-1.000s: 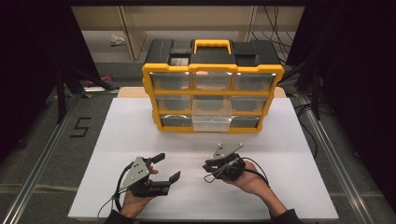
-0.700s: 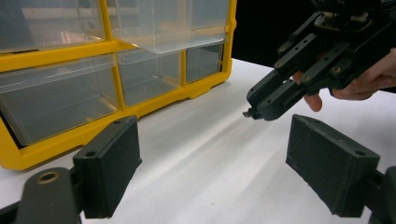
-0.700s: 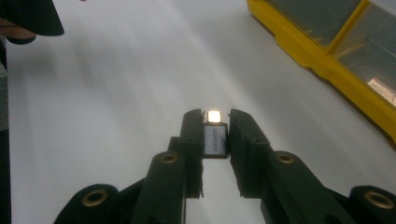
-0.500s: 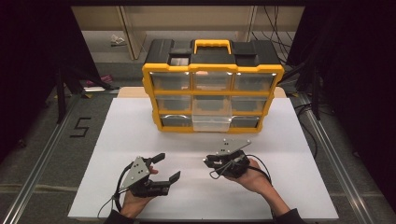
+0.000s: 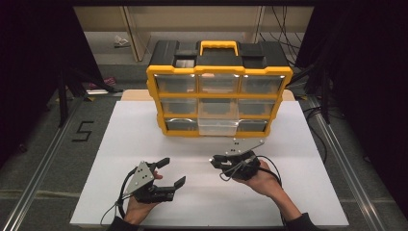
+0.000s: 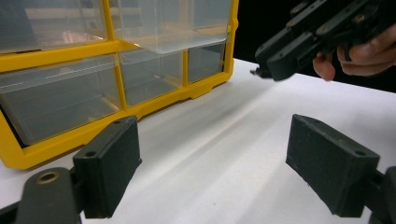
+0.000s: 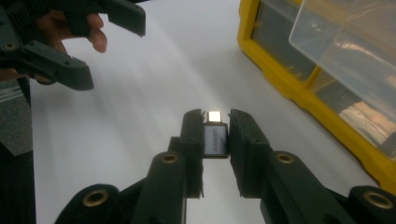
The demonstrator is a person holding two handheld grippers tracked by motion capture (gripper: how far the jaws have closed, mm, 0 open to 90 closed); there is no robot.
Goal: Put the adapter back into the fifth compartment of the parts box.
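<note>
A small grey adapter (image 7: 215, 137) with a shiny metal plug sits pinched between the pads of my right gripper (image 7: 216, 115), plug end pointing away from me. In the high view that right gripper (image 5: 215, 160) hovers above the white board, just in front of the yellow organizer (image 5: 219, 91). The organizer's bottom middle clear drawer (image 5: 218, 126) is pulled out. My left gripper (image 5: 173, 172) rests low at the front left, jaws wide apart with nothing between them (image 6: 217, 158). From the left gripper view, the right gripper (image 6: 264, 70) hangs at the upper right.
The white board (image 5: 134, 134) covers the table, with bare room left of the organizer. The organizer's other clear drawers are pushed in. A black case with a yellow handle (image 5: 219, 47) sits on top. Dark floor and metal rails flank the table.
My right gripper has risen with the adapter and drifted a little toward the organizer. The left gripper has stayed where it was.
</note>
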